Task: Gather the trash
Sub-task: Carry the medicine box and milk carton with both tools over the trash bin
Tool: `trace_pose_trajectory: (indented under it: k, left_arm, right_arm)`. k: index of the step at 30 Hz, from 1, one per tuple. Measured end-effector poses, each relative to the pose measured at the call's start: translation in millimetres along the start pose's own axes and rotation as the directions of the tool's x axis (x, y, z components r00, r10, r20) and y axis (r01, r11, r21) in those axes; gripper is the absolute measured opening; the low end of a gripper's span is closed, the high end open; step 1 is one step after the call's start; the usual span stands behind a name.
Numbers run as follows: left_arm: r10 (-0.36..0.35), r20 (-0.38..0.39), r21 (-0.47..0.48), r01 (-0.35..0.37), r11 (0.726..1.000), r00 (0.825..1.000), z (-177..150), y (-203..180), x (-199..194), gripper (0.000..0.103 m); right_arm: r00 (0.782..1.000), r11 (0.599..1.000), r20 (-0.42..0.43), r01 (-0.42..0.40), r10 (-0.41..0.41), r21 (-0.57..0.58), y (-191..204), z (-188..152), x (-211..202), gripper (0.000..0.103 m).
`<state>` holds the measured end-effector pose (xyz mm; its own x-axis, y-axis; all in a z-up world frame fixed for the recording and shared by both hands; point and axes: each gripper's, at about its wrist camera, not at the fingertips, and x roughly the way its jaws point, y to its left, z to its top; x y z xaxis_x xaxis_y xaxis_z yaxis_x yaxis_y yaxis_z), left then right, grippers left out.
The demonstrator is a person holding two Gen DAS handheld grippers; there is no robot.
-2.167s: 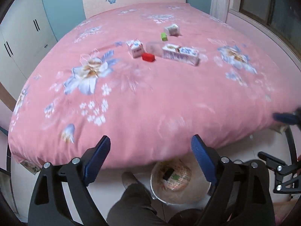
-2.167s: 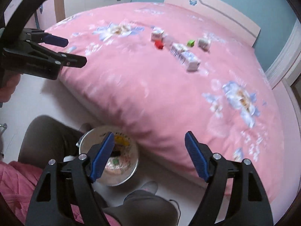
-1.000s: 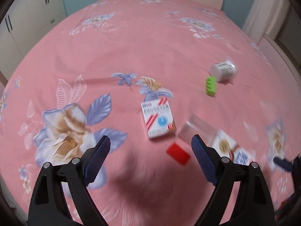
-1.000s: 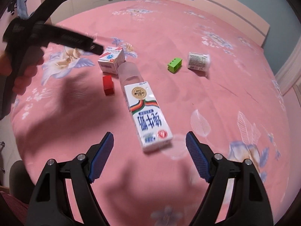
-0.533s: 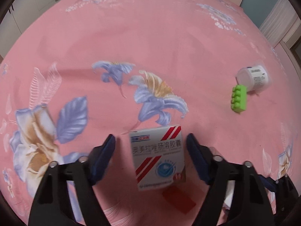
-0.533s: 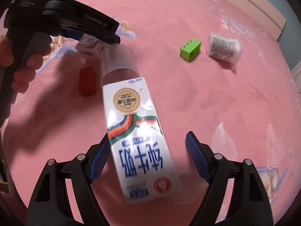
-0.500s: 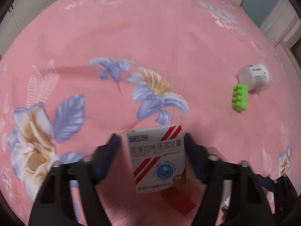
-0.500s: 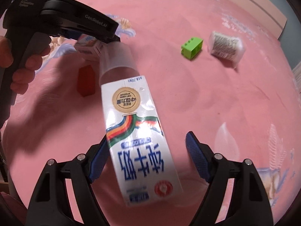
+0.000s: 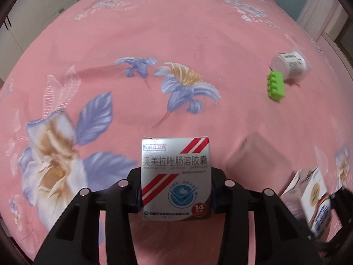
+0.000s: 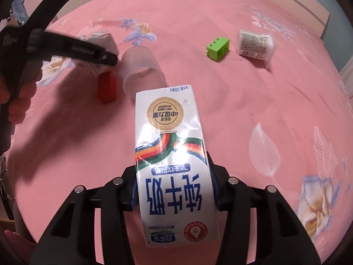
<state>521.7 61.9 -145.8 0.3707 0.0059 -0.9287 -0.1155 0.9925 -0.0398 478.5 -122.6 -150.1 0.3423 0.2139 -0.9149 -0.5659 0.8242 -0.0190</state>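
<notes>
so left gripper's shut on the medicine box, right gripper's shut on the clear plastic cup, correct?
Not quite. The left gripper is shut on the silver-and-red medicine box, but the right gripper grips the white milk carton, per the right wrist view. The clear plastic cup lies untouched on the pink bedspread.

The left gripper [image 9: 176, 195] has its two black fingers drawn in tight, pressing both sides of a medicine box [image 9: 175, 177] that stands between the jaws. The right gripper [image 10: 174, 187] is likewise clamped — a milk carton [image 10: 173, 161] sits between its jaws, reaching forward past the fingertips.
</notes>
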Motion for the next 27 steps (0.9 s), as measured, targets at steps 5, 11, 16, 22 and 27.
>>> trace_pose_trajectory:
  k: [5,11,16,22,27]
  left_arm:
    - [0.018,0.064,0.07,-0.023,0.997,0.998,-26.7,-1.8,-45.8,0.045]
    - [0.012,0.167,0.144,-0.036,0.989,0.986,-68.8,-3.1,-122.7,0.045]
    - [0.016,0.254,0.189,-0.066,0.98,0.967,-105.1,-6.4,-185.1,0.045]
    - [0.004,0.336,0.23,-0.087,0.969,0.942,-147.6,-6.4,-248.9,0.045]
    - [0.004,0.386,0.266,-0.115,0.957,0.923,-185.8,-10.8,-287.2,0.045]
  right_arm:
    - [0.998,1.0,0.055,0.031,-0.032,0.004,14.8,-13.5,-44.9,0.05]
    - [0.99,0.998,0.126,0.067,-0.069,0.015,33.7,-31.6,-108.2,0.05]
    - [0.977,0.995,0.189,0.099,-0.101,0.016,54.8,-47.7,-161.9,0.05]
    - [0.956,0.993,0.27,0.116,-0.118,0.024,79.2,-71.3,-225.7,0.05]
    - [0.938,0.992,0.324,0.121,-0.121,0.022,101.8,-93.2,-269.6,0.05]
